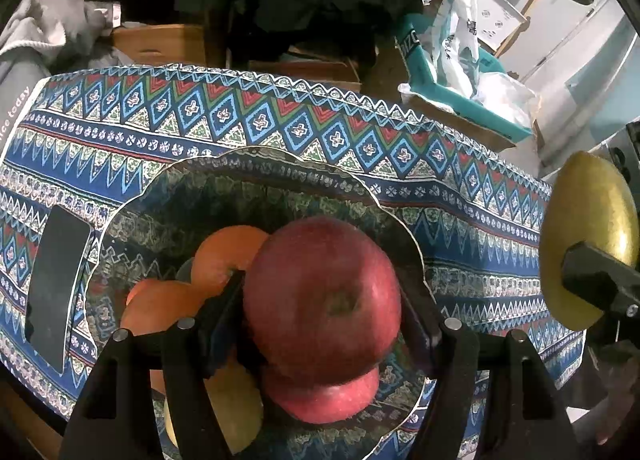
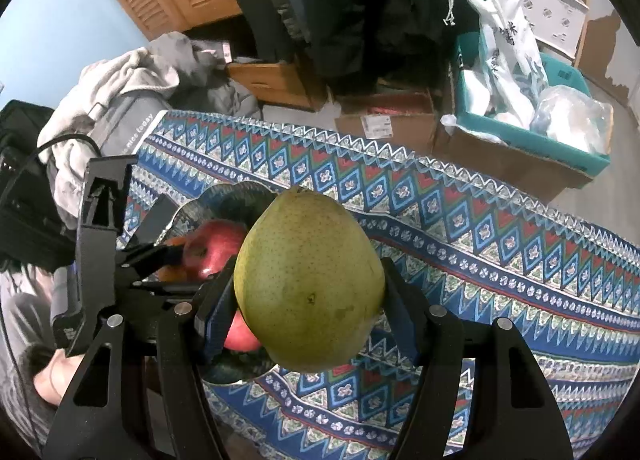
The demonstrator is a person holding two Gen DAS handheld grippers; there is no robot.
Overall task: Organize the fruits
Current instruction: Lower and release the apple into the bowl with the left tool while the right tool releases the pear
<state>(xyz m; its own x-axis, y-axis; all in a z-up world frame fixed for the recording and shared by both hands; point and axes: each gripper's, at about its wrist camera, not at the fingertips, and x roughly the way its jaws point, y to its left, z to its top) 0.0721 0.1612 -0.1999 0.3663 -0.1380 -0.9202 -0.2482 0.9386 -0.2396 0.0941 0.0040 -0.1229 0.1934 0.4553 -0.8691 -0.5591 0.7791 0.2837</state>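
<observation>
left gripper (image 1: 320,312) clamps a red apple (image 1: 322,300) over the bowl (image 1: 256,180); right gripper (image 2: 308,300) clamps a pear (image 2: 308,280).

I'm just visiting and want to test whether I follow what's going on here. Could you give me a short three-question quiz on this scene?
1. True or false: the left gripper holds a red apple above the glass plate.
2. Which fruit does the right gripper hold: A) orange, B) green pear, C) banana?
3. What flat dark thing lies on the patterned tablecloth beside the plate?

Key:
1. True.
2. B, the green pear.
3. A phone.
</observation>
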